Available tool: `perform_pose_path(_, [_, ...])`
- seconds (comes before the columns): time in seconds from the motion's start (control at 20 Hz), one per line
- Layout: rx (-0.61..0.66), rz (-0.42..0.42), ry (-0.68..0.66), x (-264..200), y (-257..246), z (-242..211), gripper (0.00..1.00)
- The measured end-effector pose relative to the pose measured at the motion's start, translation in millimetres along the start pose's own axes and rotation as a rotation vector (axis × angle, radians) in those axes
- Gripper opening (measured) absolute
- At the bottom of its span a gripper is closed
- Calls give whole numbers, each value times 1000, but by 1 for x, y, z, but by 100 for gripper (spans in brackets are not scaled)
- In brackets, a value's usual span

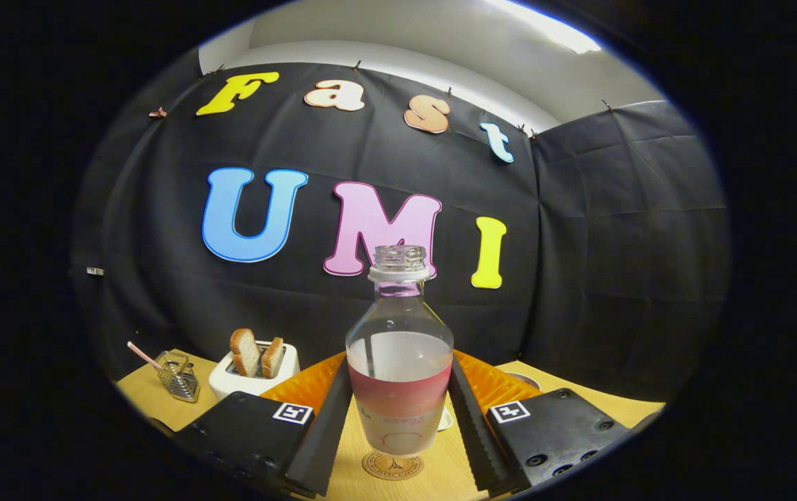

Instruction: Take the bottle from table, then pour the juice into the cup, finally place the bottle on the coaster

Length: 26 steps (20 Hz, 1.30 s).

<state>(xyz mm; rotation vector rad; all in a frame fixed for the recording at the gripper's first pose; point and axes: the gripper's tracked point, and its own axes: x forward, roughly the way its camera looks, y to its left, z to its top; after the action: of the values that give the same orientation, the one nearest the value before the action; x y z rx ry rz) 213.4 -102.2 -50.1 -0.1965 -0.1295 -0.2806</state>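
Observation:
An uncapped clear bottle (399, 362) with a pink label, about half full of pale juice, stands upright on a round cork coaster (391, 466) on the wooden table (440, 466). My gripper (399, 390) holds it between the two black fingers (328, 424), whose pads touch the bottle's sides at label height, so it is shut on the bottle. Just behind the bottle's right side a small white piece (445, 419) peeks out; whether it is the cup is unclear. The bottle's base looks seated on the coaster.
A white toaster (253, 376) with two bread slices stands beyond the left finger. Further left is a small wire basket (179, 377) with a pink stick in it. A round grey rim (525, 380) shows beyond the right finger. The black cloth wall closes the back.

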Motion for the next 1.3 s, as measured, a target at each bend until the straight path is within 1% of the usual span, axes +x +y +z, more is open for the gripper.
perform_pose_path(0.1, [4,-70,29,11,-6,-28,77])
perform_pose_path(0.2, [-24,-106,59,19,-5,-57,77])
perform_pose_path(0.3, [-53,-112,90,24,3,-81,77])
perform_pose_path(0.45, [-66,-99,131,33,16,-110,77])
perform_pose_path(0.6, [-71,-120,151,41,13,-127,77])
perform_pose_path(0.85, [-29,-146,182,47,7,-156,77])
perform_pose_path(1.3, [3,-138,181,51,13,-170,77])
